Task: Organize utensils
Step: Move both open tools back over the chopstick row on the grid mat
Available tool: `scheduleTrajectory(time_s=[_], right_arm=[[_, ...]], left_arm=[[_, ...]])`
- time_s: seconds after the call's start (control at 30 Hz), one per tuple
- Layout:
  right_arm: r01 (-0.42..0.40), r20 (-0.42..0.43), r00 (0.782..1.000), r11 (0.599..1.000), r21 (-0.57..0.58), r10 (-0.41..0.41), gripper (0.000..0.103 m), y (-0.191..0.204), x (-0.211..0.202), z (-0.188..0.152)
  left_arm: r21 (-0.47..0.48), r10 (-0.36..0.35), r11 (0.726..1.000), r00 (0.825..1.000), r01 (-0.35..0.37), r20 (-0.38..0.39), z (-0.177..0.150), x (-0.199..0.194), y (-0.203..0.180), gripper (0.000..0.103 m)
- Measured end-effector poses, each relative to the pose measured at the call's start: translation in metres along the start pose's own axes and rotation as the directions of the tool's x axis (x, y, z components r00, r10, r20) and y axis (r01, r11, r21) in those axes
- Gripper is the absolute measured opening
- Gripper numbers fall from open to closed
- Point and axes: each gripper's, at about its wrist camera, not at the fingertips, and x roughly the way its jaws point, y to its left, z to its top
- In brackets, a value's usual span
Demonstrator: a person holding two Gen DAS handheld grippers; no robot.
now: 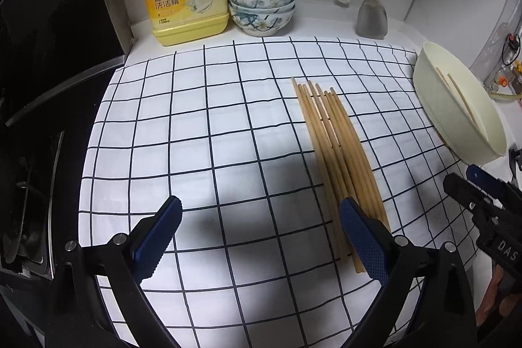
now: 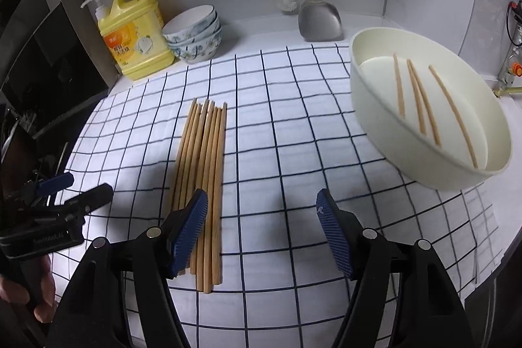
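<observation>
Item: row of pale wooden chopsticks [image 2: 202,172] on the checked white cloth [image 2: 293,136], lying between both tongs; four more in the cream oval plastic basin [image 2: 368,106] beyond the right gripper [image 2: 261,224]. Left gripper [image 1: 261,234] wide open, empty; right gripper part open, empty. Advice: straddle one pair squarely; close gently.

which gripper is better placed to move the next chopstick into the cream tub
Probably the right gripper. It is open and empty, beside the chopstick bundle, with the cream tub on its own side. The left gripper, also open, would have to reach across the bundle.
</observation>
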Motion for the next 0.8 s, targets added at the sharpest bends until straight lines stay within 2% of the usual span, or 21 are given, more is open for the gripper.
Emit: scheduleTrajectory(time_s=[0.3,0.8], right_arm=[[-0.019,-0.024,1.000,0.998,-0.051,0.018,0.066,0.007,0.022,-0.001],[-0.012,-0.094,0.996,0.996,-0.090,0.004,0.066,0.012,0.060,-0.003]], left_arm=[[0.006,0.043,0.999,0.999,-0.043,-0.012,-0.002,0.018,-0.002,0.096],[-0.022,0.054,0.998,0.998,-0.055,-0.036,-0.010,0.040,-0.005,0.096]])
